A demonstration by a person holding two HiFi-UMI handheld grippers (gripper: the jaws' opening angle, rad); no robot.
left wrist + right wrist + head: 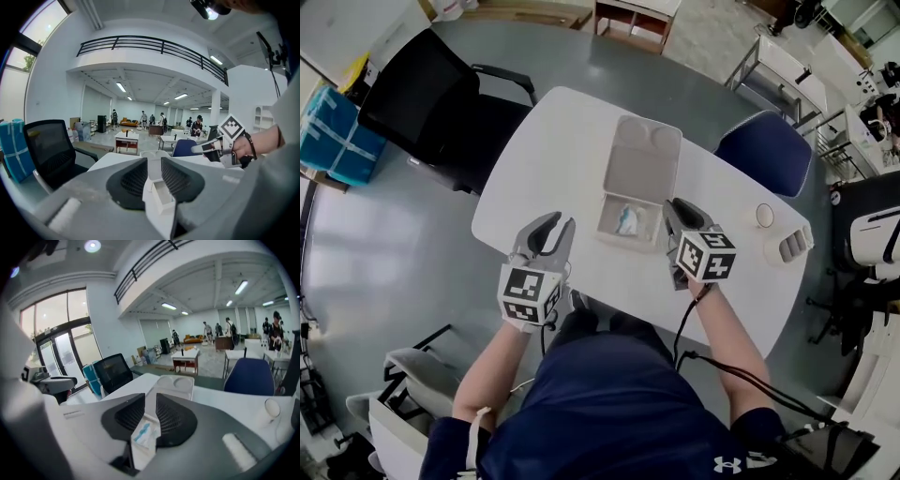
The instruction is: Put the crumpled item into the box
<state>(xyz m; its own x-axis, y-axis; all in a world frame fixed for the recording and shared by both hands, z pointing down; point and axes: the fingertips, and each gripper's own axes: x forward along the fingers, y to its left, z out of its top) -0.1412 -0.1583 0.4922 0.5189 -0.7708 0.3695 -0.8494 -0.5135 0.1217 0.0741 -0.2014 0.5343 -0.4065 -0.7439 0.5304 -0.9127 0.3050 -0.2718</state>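
An open pale clamshell box (607, 202) lies on the white table (534, 159), its lid (645, 155) folded back away from me. A crumpled white and blue item (628, 221) rests inside the tray. My right gripper (675, 212) hovers at the tray's right edge, open. In the right gripper view the crumpled item (143, 434) lies in the tray below the gap of the right gripper (151, 416), free of the pads. My left gripper (562, 225) is open to the left of the box with nothing in it. In the left gripper view the box (161, 199) shows through its gap.
A black office chair (441, 103) stands at the table's far left and a blue chair (766, 150) at the far right. A small round roll (764, 216) and a white ribbed object (789, 246) sit near the table's right end. Blue cartons (333, 136) are on the floor.
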